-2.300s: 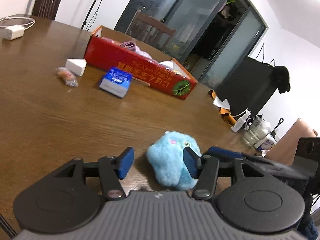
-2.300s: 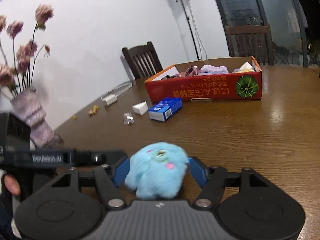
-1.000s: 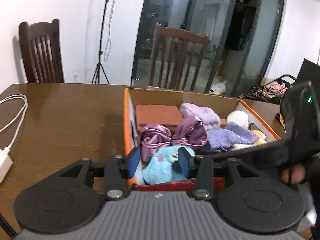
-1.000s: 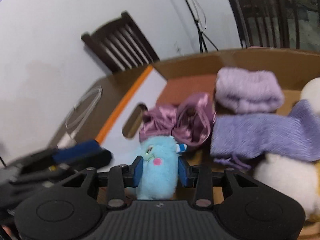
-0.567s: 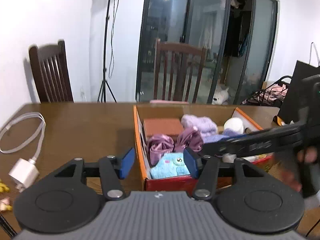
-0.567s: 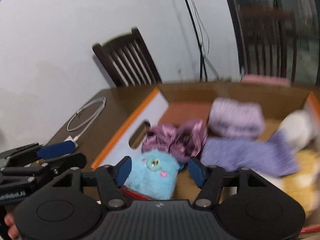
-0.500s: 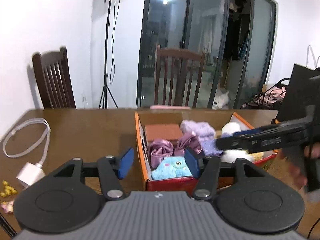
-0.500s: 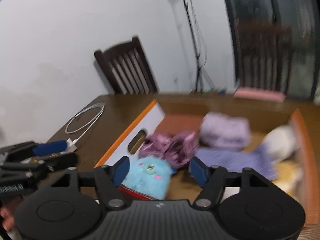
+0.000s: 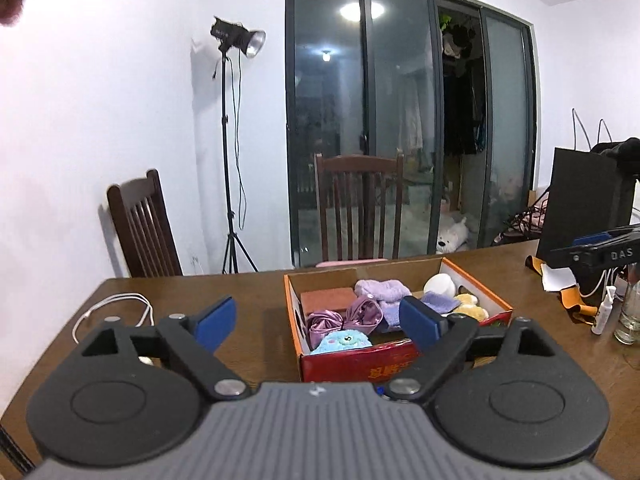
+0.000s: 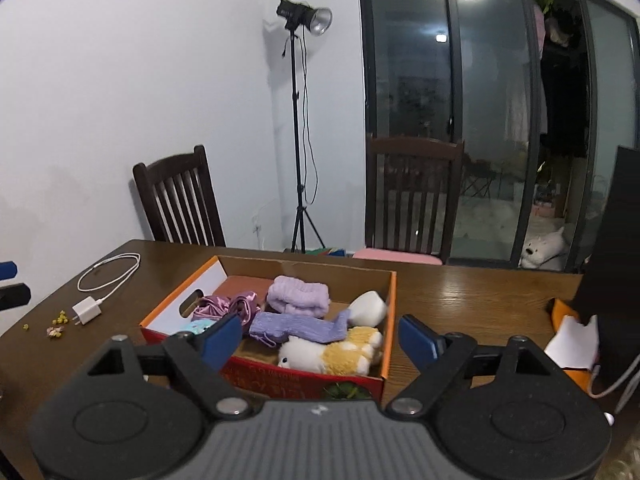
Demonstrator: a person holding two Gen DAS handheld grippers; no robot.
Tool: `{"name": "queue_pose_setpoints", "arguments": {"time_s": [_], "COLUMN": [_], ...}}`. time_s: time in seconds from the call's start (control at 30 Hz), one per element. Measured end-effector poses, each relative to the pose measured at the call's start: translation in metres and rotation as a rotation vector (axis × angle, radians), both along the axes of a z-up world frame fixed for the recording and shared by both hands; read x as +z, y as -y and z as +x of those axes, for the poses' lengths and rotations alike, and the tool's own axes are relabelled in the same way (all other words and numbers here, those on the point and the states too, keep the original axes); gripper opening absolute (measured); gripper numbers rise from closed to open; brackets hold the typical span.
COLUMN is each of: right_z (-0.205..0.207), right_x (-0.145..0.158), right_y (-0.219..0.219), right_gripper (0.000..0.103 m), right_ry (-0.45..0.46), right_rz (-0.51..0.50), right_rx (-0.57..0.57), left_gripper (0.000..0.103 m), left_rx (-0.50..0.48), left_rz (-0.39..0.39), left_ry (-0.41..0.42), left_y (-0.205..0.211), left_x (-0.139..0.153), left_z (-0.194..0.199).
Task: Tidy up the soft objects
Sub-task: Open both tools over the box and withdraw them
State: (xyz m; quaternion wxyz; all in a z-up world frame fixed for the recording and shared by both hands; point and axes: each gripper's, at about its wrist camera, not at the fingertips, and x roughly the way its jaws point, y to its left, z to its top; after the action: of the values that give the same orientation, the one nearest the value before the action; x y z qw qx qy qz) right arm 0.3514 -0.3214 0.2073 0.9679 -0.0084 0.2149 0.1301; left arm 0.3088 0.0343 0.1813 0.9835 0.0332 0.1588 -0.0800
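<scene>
A red cardboard box (image 9: 384,364) (image 10: 276,376) stands on the brown table and holds several soft things. The blue plush toy (image 9: 340,342) (image 10: 196,326) lies in its near left corner, next to a purple satin bow (image 9: 344,316) (image 10: 226,306), purple cloths (image 10: 298,294) and a white and yellow plush (image 10: 332,354). My left gripper (image 9: 320,320) hangs back from the box, its jaws opening wide with nothing between them. My right gripper (image 10: 320,336) is also drawn back above the table, jaws opening and empty.
A white charger and cable (image 10: 90,306) lie at the table's left, with small crumbs (image 10: 58,322) nearby. Two wooden chairs (image 10: 180,200) and a light stand (image 10: 298,120) are behind the table. Bottles (image 9: 628,312) and a black bag (image 9: 580,208) sit at the right.
Both grippers let go of the blue plush, which now lies in the box. They opened wide, rose and drew back from the box.
</scene>
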Motion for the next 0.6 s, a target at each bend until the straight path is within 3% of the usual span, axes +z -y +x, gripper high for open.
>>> {"name": "queue_pose_setpoints", "arguments": {"time_s": [0.2, 0.27, 0.4, 0.6], "right_z": [-0.049, -0.068, -0.109, -0.158], "right_x": [0.000, -0.007, -0.040, -0.104], "right_y": [0.007, 0.006, 0.000, -0.014], "right_gripper": [0.090, 0.091, 0.093, 0.094], "right_ry": [0.076, 0.123, 0.204, 0.115], "right_rz": [0.006, 0.014, 0.028, 0.008], "right_rx": [-0.012, -0.012, -0.003, 0.013], "left_gripper": [0.098, 0.103, 0.103, 0.103], "left_rx": [0.023, 0.033, 0.024, 0.037], "left_rz": [-0.005, -0.004, 0.024, -0.027], "left_ry": [0.059, 0.101, 0.139, 0.034], "left_y": [0.006, 0.009, 0.018, 0.024], "left_x": [0.000, -0.011, -0.043, -0.101], "left_z": [-0.038, -0.056, -0.090, -0.133]}}
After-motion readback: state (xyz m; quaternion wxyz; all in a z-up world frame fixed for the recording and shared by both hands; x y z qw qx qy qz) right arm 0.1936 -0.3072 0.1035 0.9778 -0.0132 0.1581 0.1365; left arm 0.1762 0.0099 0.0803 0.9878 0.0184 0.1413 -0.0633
